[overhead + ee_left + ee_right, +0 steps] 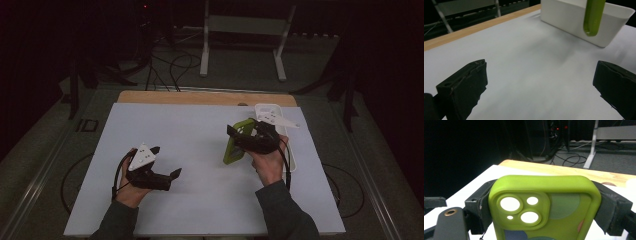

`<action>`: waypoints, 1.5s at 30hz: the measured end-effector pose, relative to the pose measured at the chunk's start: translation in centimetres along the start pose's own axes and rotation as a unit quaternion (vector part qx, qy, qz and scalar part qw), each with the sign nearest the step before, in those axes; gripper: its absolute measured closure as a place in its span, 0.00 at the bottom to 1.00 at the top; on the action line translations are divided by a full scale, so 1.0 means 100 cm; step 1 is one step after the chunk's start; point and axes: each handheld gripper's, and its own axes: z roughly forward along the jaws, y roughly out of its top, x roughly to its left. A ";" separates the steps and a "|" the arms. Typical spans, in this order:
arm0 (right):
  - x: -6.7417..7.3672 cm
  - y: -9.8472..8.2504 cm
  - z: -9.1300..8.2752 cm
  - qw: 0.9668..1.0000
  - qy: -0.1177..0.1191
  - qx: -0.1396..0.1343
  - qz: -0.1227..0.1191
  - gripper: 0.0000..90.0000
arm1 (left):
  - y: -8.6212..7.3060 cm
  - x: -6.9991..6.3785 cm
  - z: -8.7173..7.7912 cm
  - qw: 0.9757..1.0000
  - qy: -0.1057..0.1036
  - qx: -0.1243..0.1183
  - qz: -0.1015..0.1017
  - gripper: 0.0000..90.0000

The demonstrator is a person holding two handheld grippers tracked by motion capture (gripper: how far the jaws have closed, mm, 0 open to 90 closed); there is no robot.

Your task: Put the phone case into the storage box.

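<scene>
Up close, the right gripper view shows what the high view cannot: the phone case (544, 207) has a raised camera block with three round holes and one small one, and muted round shapes in green, blue and orange on its back. No brand or writing can be read on it. The right claw (544, 202) is clamped on the case's two long edges, its jaws pressed against the sides.

From the high view, the right claw (250, 140) holds the lime-green case (236, 142) tilted above the white surface (200, 150), at about 3 o'clock, just beside a white bin (272, 112).

The left claw (165, 162), at about 8 o'clock, has its jaws spread wide with nothing between them. Its own view shows the case's lower end (594, 17) hanging in front of the bin's wall (574, 22).
</scene>
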 end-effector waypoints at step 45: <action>-0.023 0.020 0.005 0.999 -0.049 0.009 -0.012 0.18 | -0.043 0.035 -0.045 0.997 0.075 -0.007 -0.024 0.00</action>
